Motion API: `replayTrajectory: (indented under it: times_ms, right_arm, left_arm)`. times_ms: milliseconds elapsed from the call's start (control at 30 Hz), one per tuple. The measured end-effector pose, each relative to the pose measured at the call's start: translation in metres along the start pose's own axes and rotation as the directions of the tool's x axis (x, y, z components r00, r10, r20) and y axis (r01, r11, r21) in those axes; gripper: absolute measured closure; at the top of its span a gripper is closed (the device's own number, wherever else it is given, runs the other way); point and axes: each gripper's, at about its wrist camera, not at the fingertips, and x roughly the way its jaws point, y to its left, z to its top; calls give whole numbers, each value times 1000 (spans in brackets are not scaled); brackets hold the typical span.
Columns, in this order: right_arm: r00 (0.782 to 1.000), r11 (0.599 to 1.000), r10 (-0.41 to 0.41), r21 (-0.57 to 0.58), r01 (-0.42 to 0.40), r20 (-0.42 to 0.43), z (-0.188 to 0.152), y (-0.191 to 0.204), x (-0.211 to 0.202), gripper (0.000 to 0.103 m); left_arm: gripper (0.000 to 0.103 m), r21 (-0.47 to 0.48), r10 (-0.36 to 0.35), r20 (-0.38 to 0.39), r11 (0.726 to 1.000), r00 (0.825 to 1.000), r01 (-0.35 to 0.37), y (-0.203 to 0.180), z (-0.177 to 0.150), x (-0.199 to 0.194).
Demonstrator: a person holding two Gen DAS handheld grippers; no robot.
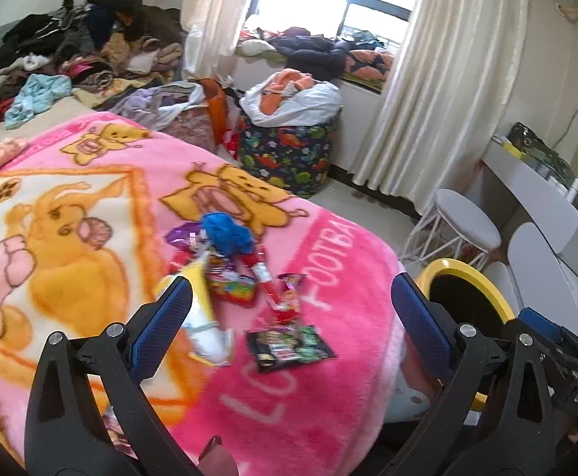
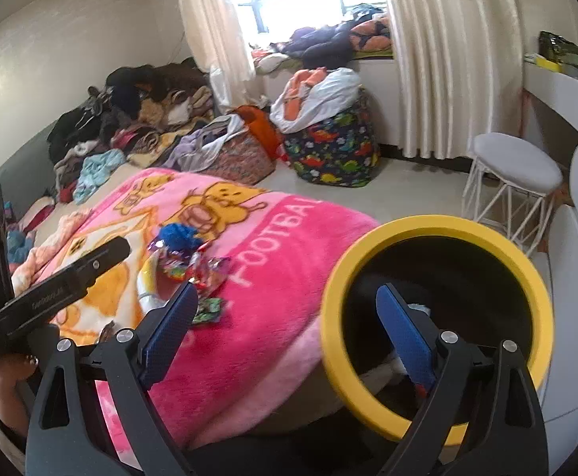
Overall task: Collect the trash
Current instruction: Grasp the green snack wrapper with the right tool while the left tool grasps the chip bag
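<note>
Wrappers: your trash is a loose cluster of snack wrappers point(image 1: 249, 277) on the pink blanket point(image 1: 328, 396), near its right edge, with a dark packet point(image 1: 289, 347) nearest you and a blue crumpled piece point(image 1: 227, 234) at the far end.
Bin: the yellow-rimmed bin point(image 2: 435, 230) stands just beside the bed's right edge, on the floor.
Left gripper point(image 1: 290, 325): spread wide and empty, above the near end of the cluster.
Right gripper point(image 2: 289, 331): also wide apart and empty, straddling the blanket edge and the bin mouth.
Progress: I judge you early to midway; something pale lies in the bin, but most wrappers remain on the blanket.
Left view only: shows each wrapper separately and the dark packet's flat face.
Right view only: looks down into the bin and shows your left hand point(image 2: 7, 388) holding its tool; the wrappers there are bunched and partly hidden by a finger.
</note>
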Motion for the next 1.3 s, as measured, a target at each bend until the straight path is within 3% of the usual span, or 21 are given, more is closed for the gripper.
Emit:
replayTrajectory:
  times_ms: [333,533,600,767,900,1000,1133,1200,1267,1300]
  right_arm:
    - [994,996,77,-48,-80,-73,-3,35,31,14]
    - [988,988,102,-105,-114,-113,-5,59,56,14]
    - [985,987,107,-107,-122,-134,-6,63,66,15]
    - [963,987,116,-78,-138,-242,-13,67,107,28]
    - [947,990,98,-64,-123,-305,-19,69,132,33]
    - [919,992,106,-26,-125,-379,-21,68,155,35]
    - [888,987,149,15,-158,-435,-24,68,171,51]
    - [874,984,165,17,-177,-456,-27,71,173,64]
    - [862,978,201,40,-206,-465,-28,70,174,91]
    - [856,975,215,55,-215,-471,-29,69,173,97]
  left_arm:
    - [11,-74,65,-14,995,998,-66,56,1,-2]
    - [11,-144,92,-79,984,993,-103,89,-4,6]
    - [18,-173,76,-111,980,991,-95,97,-7,12]
    - [35,-217,21,-187,974,982,-62,103,-11,34]
    - [38,-238,-20,-239,970,971,-39,101,-15,56]
    - [40,-272,-46,-279,962,959,-33,101,-19,72]
    - [46,-284,-47,-320,958,946,-48,102,-27,90]
    - [50,-285,-42,-329,957,943,-56,103,-30,94]
    - [58,-276,-37,-333,959,942,-59,103,-32,96]
    - [61,-274,-39,-332,960,942,-56,102,-33,96]
